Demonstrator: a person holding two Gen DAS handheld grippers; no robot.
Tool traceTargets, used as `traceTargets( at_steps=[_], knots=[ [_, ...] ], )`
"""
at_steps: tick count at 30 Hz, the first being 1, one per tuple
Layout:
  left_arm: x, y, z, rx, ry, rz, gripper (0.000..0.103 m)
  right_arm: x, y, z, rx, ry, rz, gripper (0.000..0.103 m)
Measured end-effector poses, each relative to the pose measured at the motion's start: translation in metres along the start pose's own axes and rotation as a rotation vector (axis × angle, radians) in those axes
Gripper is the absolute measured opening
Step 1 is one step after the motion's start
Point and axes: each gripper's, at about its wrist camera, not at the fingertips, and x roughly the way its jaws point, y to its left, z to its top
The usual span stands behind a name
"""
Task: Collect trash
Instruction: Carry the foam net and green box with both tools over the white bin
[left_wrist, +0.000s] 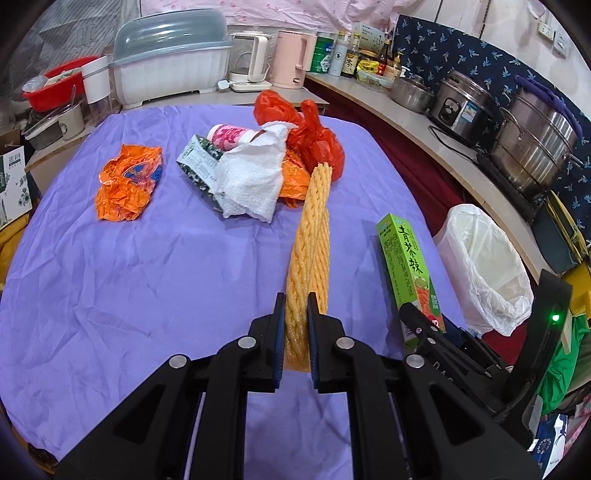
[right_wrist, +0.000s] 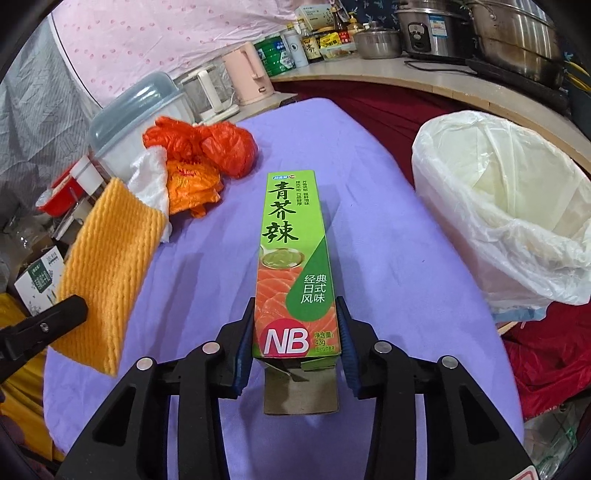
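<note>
My left gripper is shut on a yellow foam fruit net and holds it above the purple tablecloth; the net also shows in the right wrist view. My right gripper is shut on a green wasabi box, also seen in the left wrist view. A white-lined trash bin stands to the right of the table. A pile remains on the cloth: white paper towel, red plastic bag, green carton, pink cup, orange wrapper.
A counter along the back and right holds a dish rack, kettles, bottles and steel pots. A red basin and cardboard boxes stand at the left.
</note>
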Motion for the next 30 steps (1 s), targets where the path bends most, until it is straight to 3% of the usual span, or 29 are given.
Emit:
traceTargets(
  at_steps=[7,17,23,30],
  knots=[
    [-0.006,-0.035,0.009,0.056,-0.026,-0.032,0.01,-0.038,-0.02,0.019,0.03,-0.083,0.004,0.038],
    [-0.009,-0.131,0.025,0.196,-0.069,-0.148,0.01,-0.09,-0.094,0.04,0.119,-0.191,-0.084,0.038],
    [0.012,-0.185,0.031,0.243,-0.016,-0.257,0.01,-0.101,-0.143,0.045,0.166,-0.198,-0.156,0.038],
    [0.042,-0.229,0.033,0.296,0.021,-0.274,0.011,-0.098,-0.174,0.051,0.179,-0.192,-0.202,0.038]
  ],
)
